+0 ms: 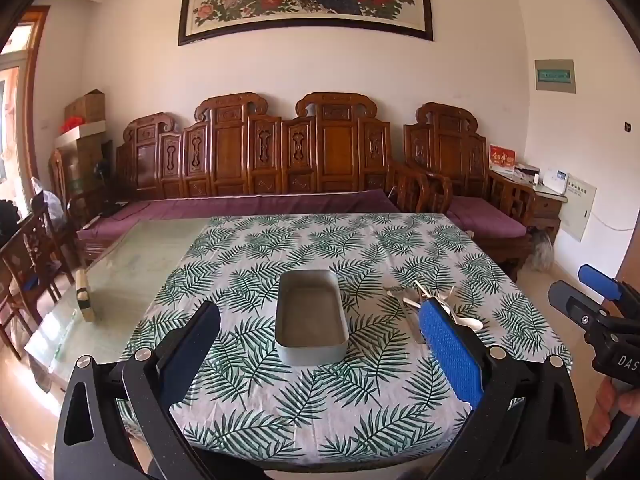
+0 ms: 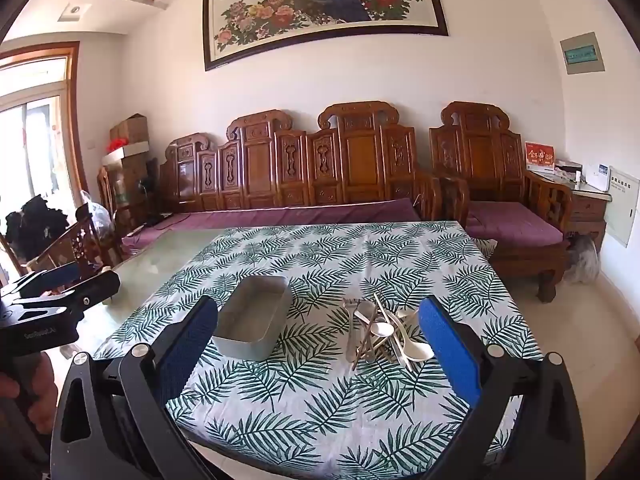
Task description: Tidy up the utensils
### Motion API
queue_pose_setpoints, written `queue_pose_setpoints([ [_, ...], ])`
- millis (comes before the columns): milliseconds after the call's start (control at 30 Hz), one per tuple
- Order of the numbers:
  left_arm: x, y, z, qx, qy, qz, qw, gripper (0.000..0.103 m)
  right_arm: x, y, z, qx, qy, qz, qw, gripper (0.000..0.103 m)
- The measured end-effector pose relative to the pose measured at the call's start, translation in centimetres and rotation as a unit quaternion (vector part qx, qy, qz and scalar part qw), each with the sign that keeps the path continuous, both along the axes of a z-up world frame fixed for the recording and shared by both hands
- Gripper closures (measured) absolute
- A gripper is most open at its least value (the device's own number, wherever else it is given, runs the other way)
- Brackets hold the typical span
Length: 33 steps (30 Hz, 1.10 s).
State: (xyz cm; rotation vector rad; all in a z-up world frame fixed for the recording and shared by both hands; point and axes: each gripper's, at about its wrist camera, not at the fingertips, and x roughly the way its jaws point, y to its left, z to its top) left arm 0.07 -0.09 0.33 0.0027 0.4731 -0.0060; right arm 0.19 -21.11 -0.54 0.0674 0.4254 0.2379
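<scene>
A carved wooden sofa [image 2: 320, 168] with purple cushions runs along the far wall, under a large framed peacock-and-peony painting [image 2: 324, 4]. In front of it stands the desk [image 1: 132, 256], its glass top bare on the left and covered on the right by a white cloth printed with green fern leaves [image 2: 320, 400]. A matching wooden armchair [image 2: 500, 184] sits to the right of the sofa, with a small side cabinet [image 2: 588, 204] beyond it.

On the cloth, a grey metal tray [image 1: 311, 316] with rounded corners lies with its long side running near to far; nothing lies in it. Just to its right, apart from it, is a heap of utensils [image 2: 380, 332]: metal spoons, a fork, chopsticks and white ceramic spoons crossed over one another.

The left gripper [image 1: 320, 344] hangs above the near edge of the desk, released, its two blue-padded fingers [image 1: 448, 352] spread wide, with the tray between them in its view. The right gripper [image 2: 316, 344] is likewise released and spread wide, holding nothing, with the heap of utensils between its fingers [image 2: 448, 348] in its view, towards the right one. Each gripper shows at the edge of the other's view, off to the side of the desk.
</scene>
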Motion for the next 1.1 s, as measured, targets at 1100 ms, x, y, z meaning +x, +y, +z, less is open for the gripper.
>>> queue_pose_setpoints([
  [1100, -0.29, -0.24, 0.14, 0.0, 0.0, -0.003, 1.0, 0.006, 0.19, -0.4, -0.07, 0.005, -0.003, 0.004, 1.0, 0.003],
])
